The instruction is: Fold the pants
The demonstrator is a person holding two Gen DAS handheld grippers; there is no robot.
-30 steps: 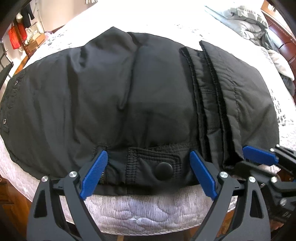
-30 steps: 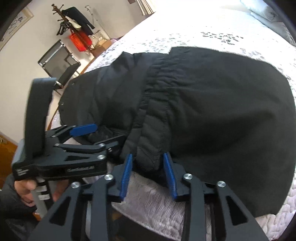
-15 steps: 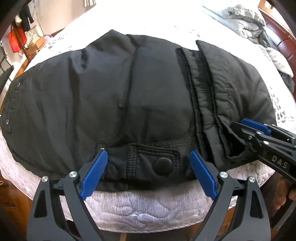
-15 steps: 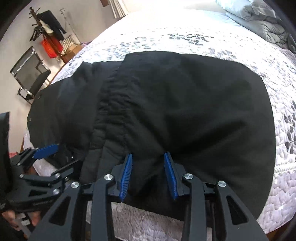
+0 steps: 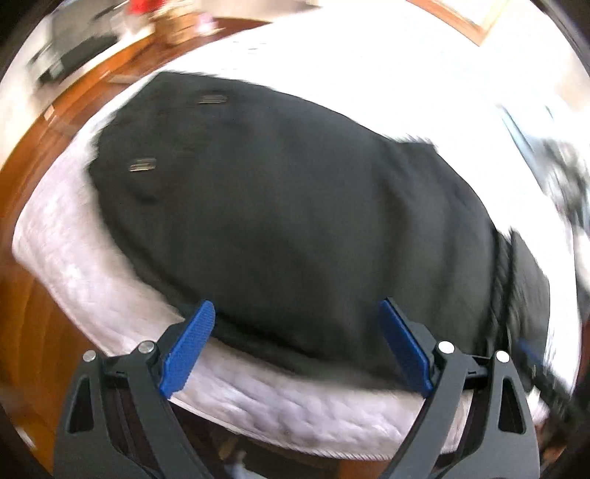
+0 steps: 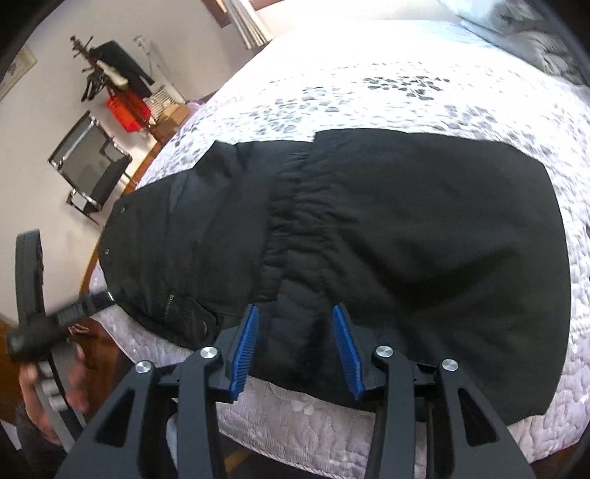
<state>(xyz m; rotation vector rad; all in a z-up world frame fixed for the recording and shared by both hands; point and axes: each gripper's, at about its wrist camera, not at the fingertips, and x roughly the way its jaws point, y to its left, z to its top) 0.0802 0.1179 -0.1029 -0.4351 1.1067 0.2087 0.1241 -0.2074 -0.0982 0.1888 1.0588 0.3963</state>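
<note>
Black padded pants (image 6: 368, 239) lie folded on the bed, with the leg part laid over the waist part and a gathered seam (image 6: 295, 221) running down the middle. My right gripper (image 6: 300, 348) is open over the near edge of the pants, around the seam, gripping nothing. My left gripper (image 5: 298, 344) is open wide at the near edge of the pants (image 5: 295, 221); its view is blurred. The left gripper also shows in the right wrist view (image 6: 99, 300), off the pants' left corner.
The bed has a white quilted cover (image 6: 368, 92) with grey leaf print. Wooden floor (image 5: 29, 331) lies left of the bed. A black chair (image 6: 88, 165) and a coat rack (image 6: 107, 73) stand by the wall. Grey bedding (image 6: 534, 33) is piled at the far right.
The right gripper let go of the leg end, which now lies flat, and opened. The left gripper swung left toward the pants' waist corner; its view is now blurred.
</note>
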